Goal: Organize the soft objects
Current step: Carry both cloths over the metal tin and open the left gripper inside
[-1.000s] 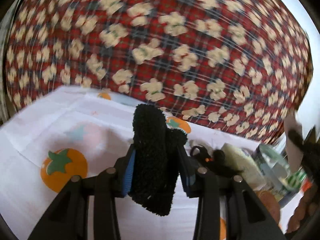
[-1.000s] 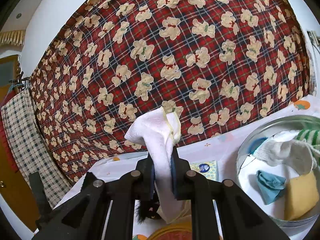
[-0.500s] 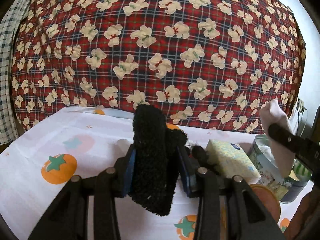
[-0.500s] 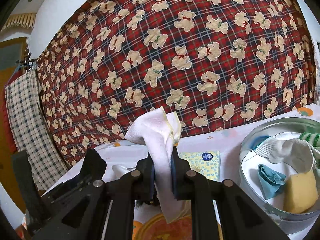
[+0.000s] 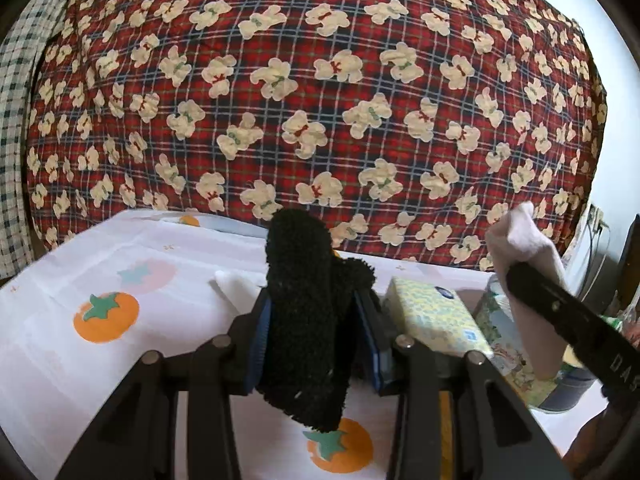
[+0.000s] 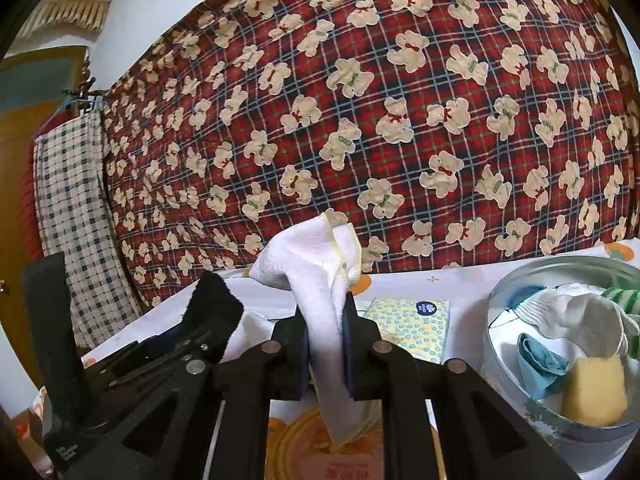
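Bear-print blanket hangs behind tablecloth | left gripper clamps black fuzzy cloth, upright | right gripper pinches white cloth | tin right holds sponge, perhaps socks

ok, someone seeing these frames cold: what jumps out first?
The red plaid blanket with cream teddy bears fills the whole background behind the table. Then the two grips: the left gripper is clamped on a fuzzy black cloth that stands up between its fingers, and the right gripper pinches a white cloth. At right, the round metal tin already holds a yellow sponge and other soft items.
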`<state>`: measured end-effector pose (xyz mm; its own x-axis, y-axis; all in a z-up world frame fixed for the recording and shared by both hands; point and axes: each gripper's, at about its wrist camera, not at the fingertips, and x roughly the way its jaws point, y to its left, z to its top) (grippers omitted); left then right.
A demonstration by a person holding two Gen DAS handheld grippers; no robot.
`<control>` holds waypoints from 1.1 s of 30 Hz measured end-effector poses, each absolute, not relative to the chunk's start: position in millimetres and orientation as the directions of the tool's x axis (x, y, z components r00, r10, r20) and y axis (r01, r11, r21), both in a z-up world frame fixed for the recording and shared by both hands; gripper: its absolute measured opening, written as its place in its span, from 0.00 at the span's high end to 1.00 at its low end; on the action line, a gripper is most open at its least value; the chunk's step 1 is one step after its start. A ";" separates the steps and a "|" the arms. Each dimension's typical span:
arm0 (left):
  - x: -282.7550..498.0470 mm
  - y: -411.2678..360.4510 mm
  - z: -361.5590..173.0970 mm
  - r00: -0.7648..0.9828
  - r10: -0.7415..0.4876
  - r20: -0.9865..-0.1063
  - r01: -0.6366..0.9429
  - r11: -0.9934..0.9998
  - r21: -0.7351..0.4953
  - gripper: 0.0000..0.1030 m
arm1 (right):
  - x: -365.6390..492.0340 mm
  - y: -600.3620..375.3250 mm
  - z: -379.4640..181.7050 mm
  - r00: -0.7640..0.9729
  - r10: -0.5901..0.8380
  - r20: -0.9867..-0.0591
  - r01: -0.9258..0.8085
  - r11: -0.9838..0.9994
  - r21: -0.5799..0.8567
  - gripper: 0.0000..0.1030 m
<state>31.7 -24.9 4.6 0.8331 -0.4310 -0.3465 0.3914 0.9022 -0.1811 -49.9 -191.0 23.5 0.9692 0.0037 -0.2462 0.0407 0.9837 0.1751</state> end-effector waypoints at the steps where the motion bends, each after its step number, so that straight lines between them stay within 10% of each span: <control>1: 29.4 -26.3 4.2 0.831 -0.436 -0.347 0.393 0.900 -0.189 0.62 | -52.2 -191.8 23.2 0.970 0.007 -0.244 0.036 0.984 0.173 0.86; 33: -53.8 -110.1 19.6 0.771 -0.589 -0.242 0.565 0.808 -0.168 0.62 | -118.5 -295.2 24.9 0.964 -0.194 -0.183 0.227 0.958 0.176 0.86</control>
<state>-53.8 -110.1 19.6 0.7709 -0.5892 -0.2419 0.5647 0.8080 -0.1681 -118.5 -295.2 24.9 0.9638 -0.1944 -0.1827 0.2265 0.9581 0.1755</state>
